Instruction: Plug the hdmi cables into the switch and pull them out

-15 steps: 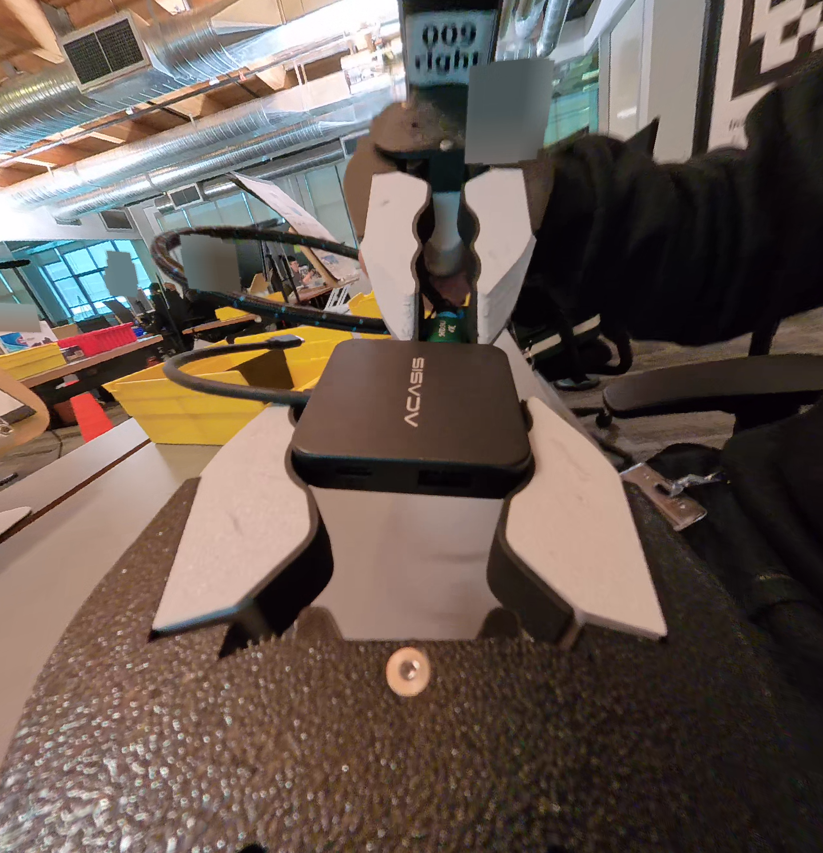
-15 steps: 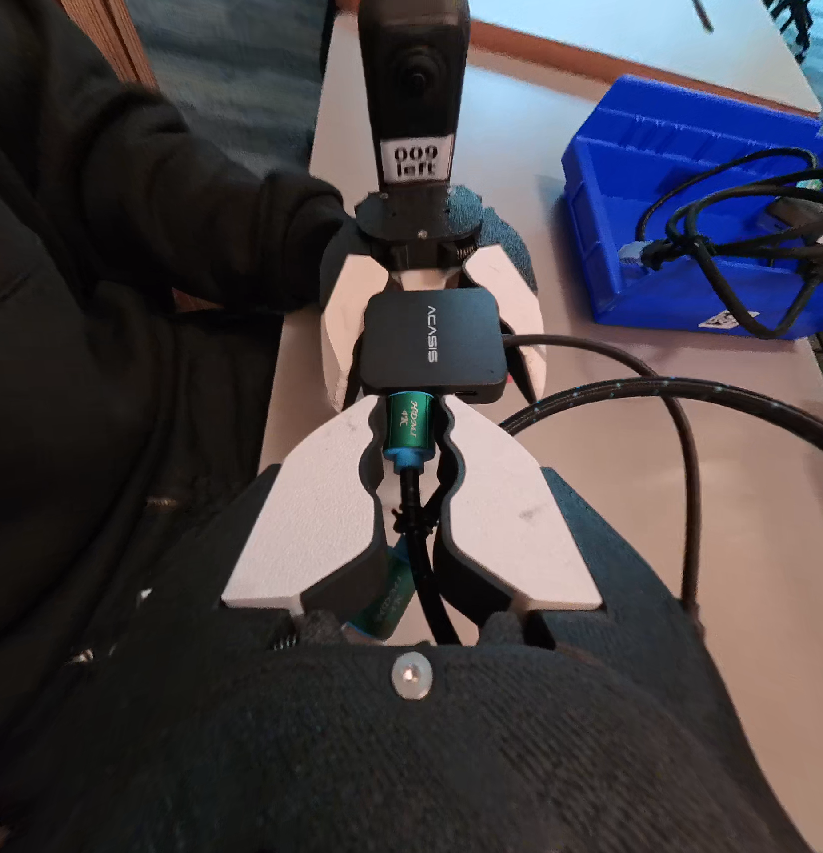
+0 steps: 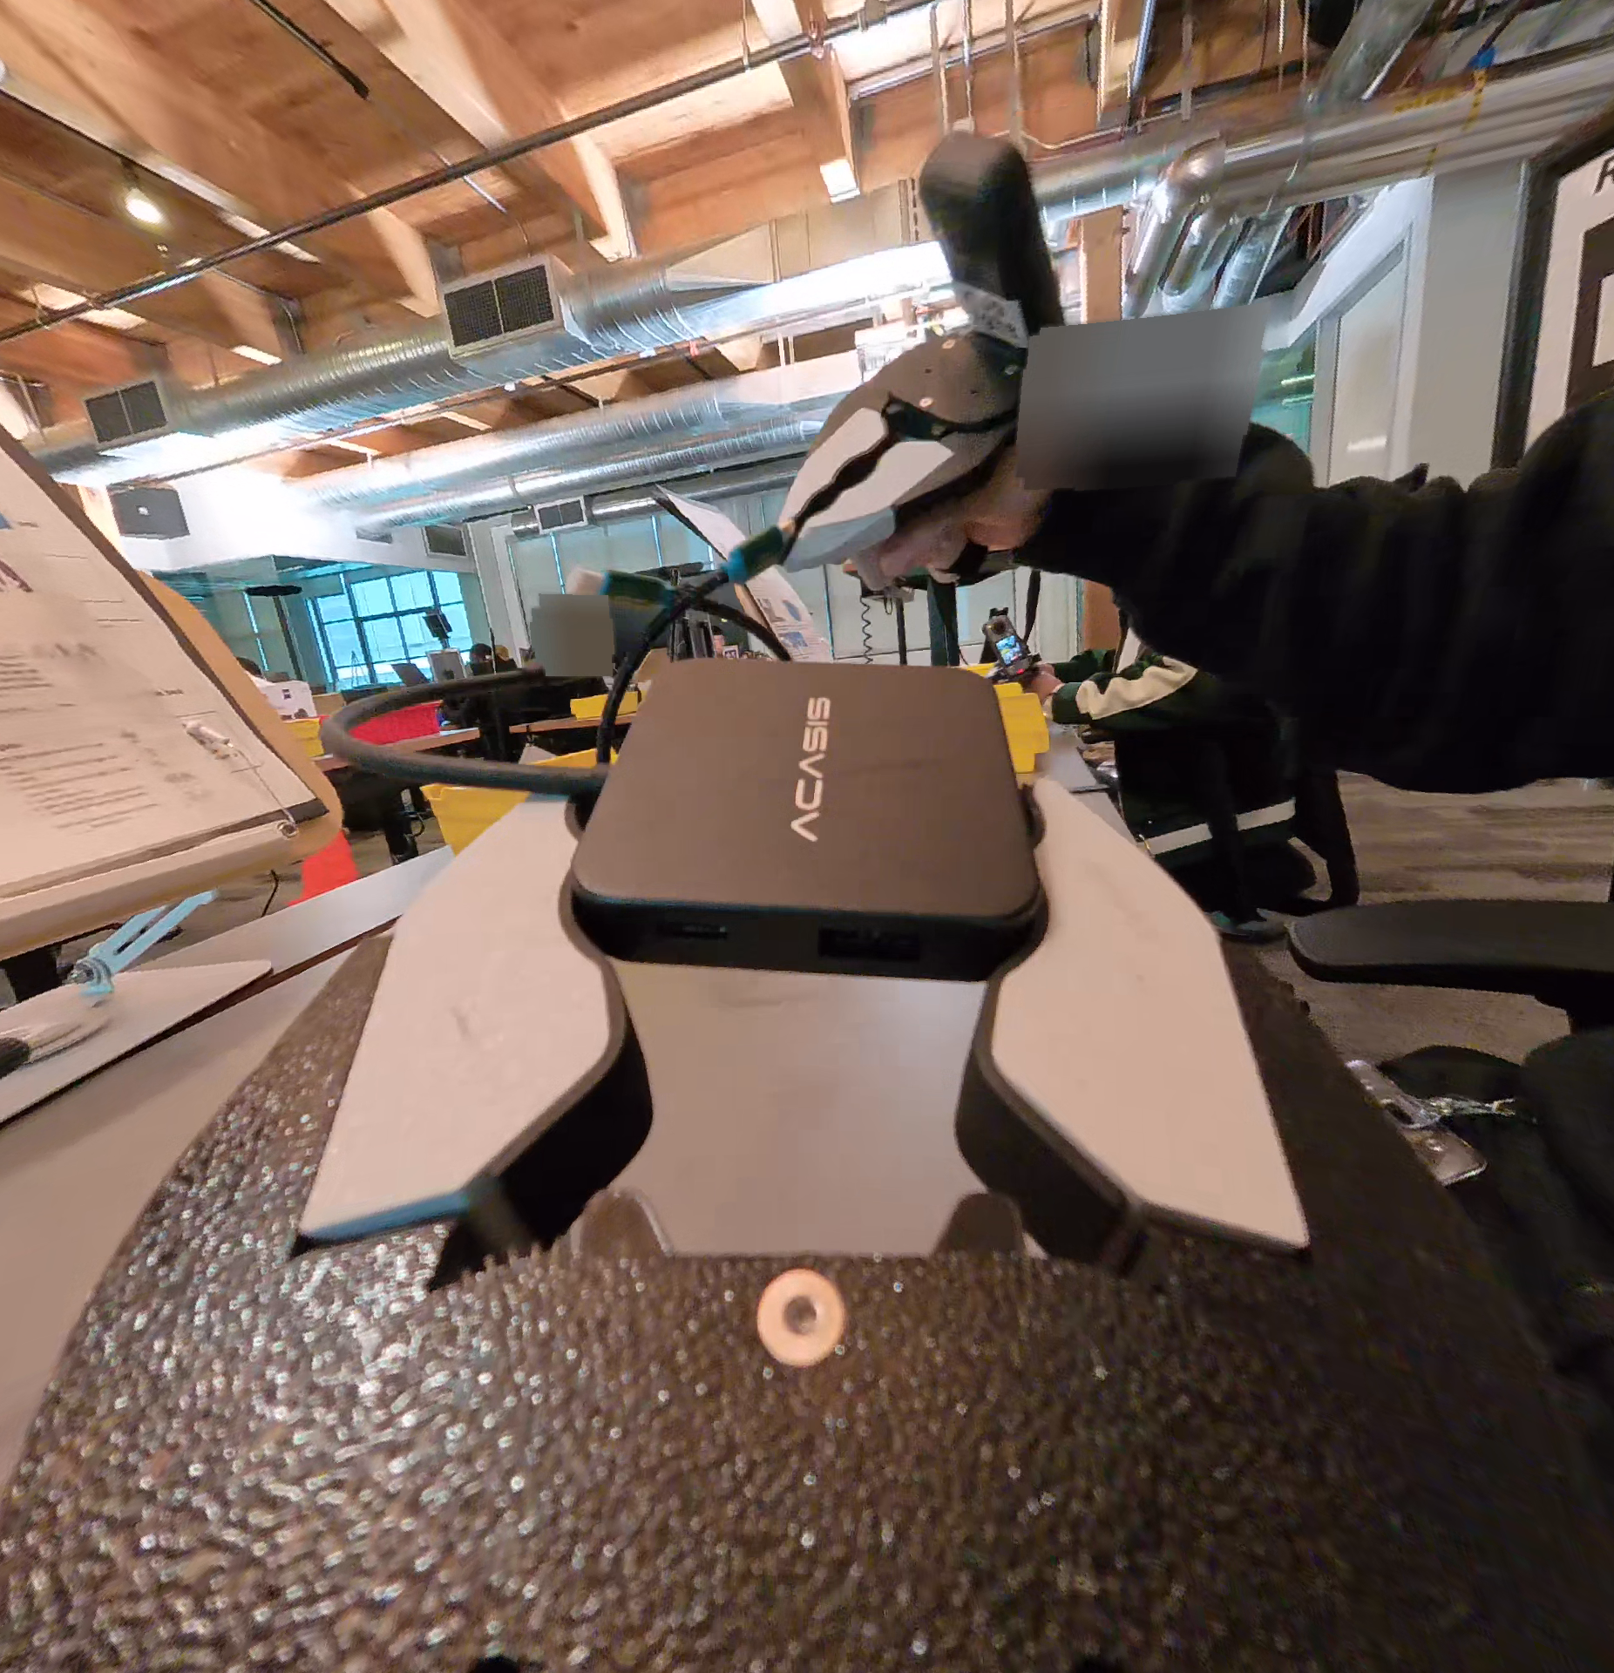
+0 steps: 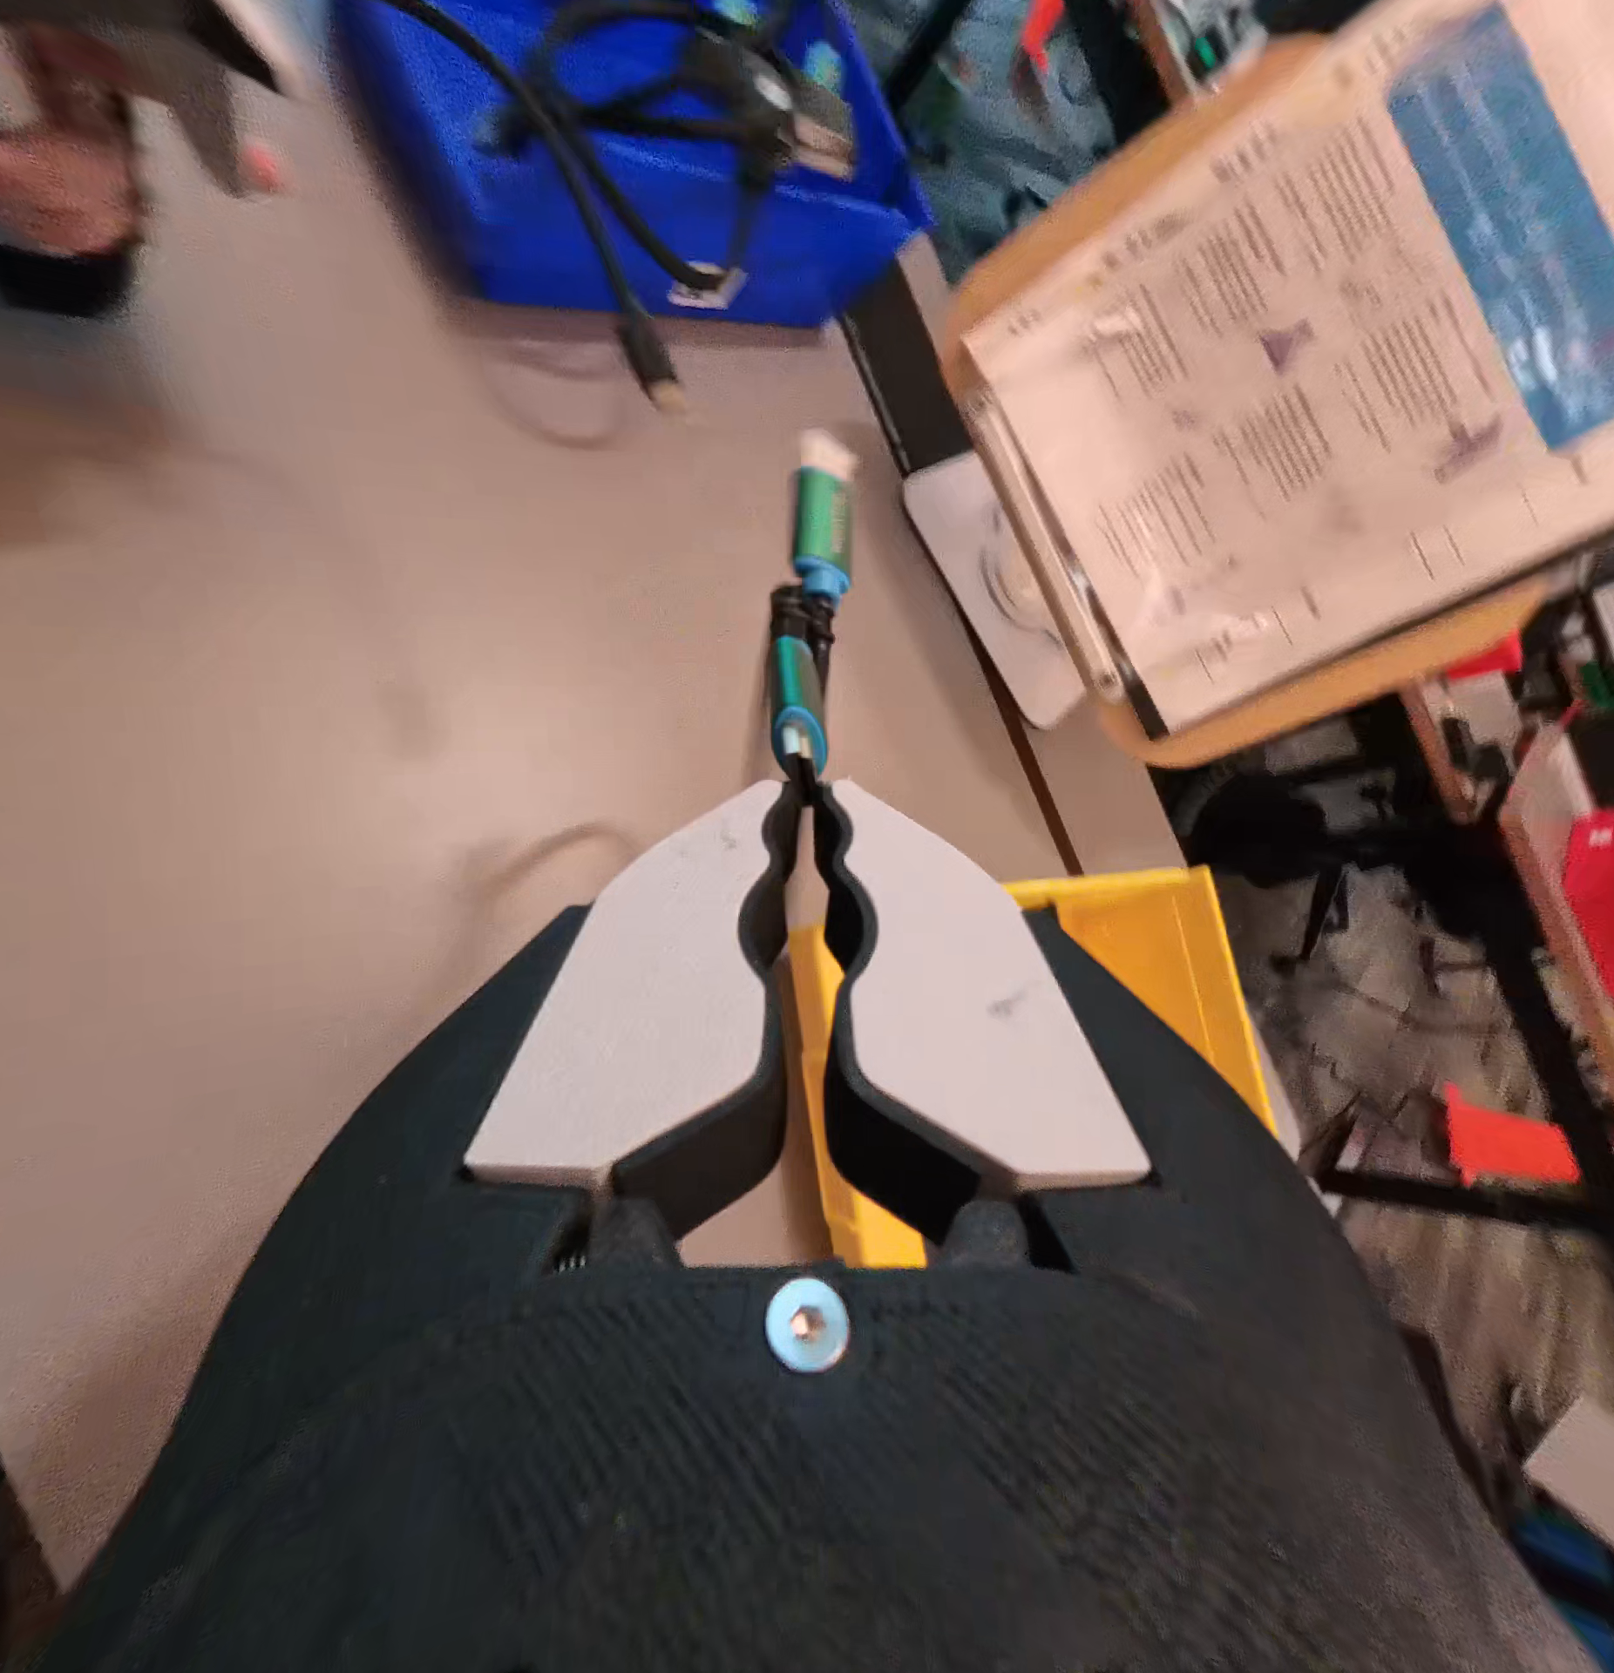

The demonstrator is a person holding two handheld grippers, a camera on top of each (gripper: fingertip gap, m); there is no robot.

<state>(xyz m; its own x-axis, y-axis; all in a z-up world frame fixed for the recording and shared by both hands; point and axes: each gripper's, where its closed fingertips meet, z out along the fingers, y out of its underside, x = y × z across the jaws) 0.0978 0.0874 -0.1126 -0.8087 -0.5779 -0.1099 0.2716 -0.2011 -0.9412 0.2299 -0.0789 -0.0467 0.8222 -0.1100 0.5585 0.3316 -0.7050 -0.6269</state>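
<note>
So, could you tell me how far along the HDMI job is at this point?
Done: the green plug is out of the switch, hanging free. In hand: the right gripper is shut on its cable just behind the plug; the left gripper clamps the switch's sides. Left: probably setting the cable down; more cables lie in the blue bin, perhaps still to do.

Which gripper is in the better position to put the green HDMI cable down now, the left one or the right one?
The right gripper: it already pinches the green HDMI cable above the table. The left gripper is occupied clamping the switch.
</note>
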